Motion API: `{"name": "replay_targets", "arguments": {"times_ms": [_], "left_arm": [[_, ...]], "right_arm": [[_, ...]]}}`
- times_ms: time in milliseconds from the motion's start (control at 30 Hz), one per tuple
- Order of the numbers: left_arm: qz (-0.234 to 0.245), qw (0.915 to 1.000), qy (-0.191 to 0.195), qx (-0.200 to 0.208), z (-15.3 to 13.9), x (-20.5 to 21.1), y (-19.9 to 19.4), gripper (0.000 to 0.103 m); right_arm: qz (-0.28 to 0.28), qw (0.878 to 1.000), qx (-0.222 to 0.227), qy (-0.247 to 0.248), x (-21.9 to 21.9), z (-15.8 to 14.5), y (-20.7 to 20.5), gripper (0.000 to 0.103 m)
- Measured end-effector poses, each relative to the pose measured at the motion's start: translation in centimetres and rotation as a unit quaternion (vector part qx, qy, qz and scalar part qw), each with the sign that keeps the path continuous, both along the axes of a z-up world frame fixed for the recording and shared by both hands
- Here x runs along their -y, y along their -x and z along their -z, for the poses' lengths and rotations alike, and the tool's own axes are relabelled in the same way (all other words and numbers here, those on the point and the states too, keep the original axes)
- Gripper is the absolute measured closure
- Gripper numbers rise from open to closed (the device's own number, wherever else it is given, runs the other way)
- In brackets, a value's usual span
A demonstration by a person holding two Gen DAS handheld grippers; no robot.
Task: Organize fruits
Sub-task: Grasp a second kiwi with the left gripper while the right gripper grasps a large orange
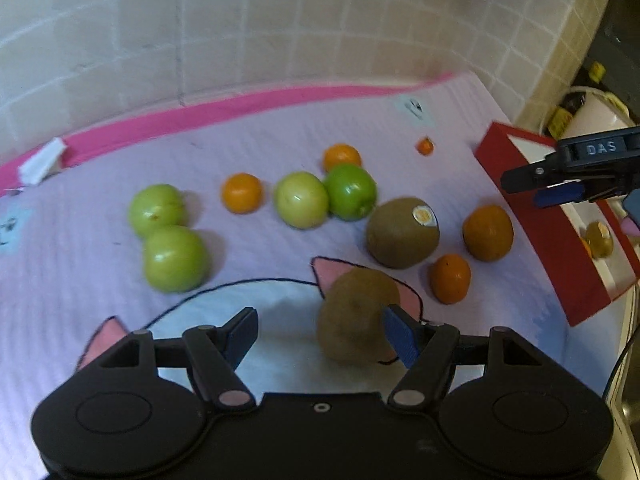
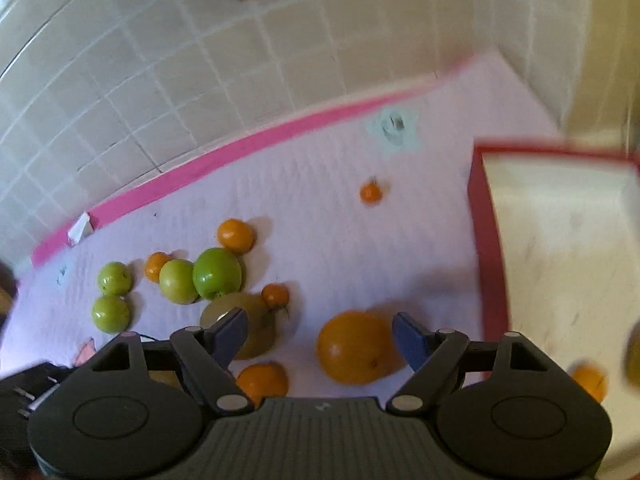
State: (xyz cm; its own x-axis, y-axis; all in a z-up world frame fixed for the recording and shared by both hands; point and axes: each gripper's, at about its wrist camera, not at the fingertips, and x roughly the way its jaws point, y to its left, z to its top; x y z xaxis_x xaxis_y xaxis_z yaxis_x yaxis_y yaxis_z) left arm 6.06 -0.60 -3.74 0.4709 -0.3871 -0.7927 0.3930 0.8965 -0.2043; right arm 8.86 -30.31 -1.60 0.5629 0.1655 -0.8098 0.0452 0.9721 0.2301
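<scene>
On lilac cloth (image 1: 280, 128): brown fuzzy kiwi (image 1: 356, 316), glossy green apples (image 1: 176, 258); both tongs wide, empty.

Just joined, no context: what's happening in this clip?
A person with a gripper in each hand is sorting fruit off a lilac mat into a red box. The left gripper is open, with a kiwi between its fingers. The right gripper is open around a large orange. Green apples, oranges and another kiwi lie loose; the box already holds some fruit.
</scene>
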Motion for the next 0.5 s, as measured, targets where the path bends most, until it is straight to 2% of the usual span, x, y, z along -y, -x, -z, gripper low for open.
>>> {"name": "replay_targets", "arguments": {"times_ms": [167, 300, 367, 500], "left_arm": [[0.047, 0.9987, -0.012, -0.014, 1.3, 1.7, -0.7, 0.021], [0.058, 0.9979, -0.02, -0.018, 2.1, 2.4, -1.1, 0.021], [0.065, 0.9974, -0.024, -0.02, 2.5, 2.7, -1.2, 0.028], [0.069, 0.9971, -0.021, -0.025, 2.9, 3.0, -1.4, 0.033]], "right_arm": [[0.004, 0.999, -0.028, 0.046, -0.8, 2.5, -0.9, 0.023], [0.008, 0.996, -0.043, 0.076, -1.5, 4.1, -1.7, 0.023], [0.011, 0.996, -0.047, 0.071, -1.5, 4.7, -2.0, 0.023], [0.018, 0.996, -0.058, 0.058, -1.1, 5.7, -2.4, 0.026]]}}
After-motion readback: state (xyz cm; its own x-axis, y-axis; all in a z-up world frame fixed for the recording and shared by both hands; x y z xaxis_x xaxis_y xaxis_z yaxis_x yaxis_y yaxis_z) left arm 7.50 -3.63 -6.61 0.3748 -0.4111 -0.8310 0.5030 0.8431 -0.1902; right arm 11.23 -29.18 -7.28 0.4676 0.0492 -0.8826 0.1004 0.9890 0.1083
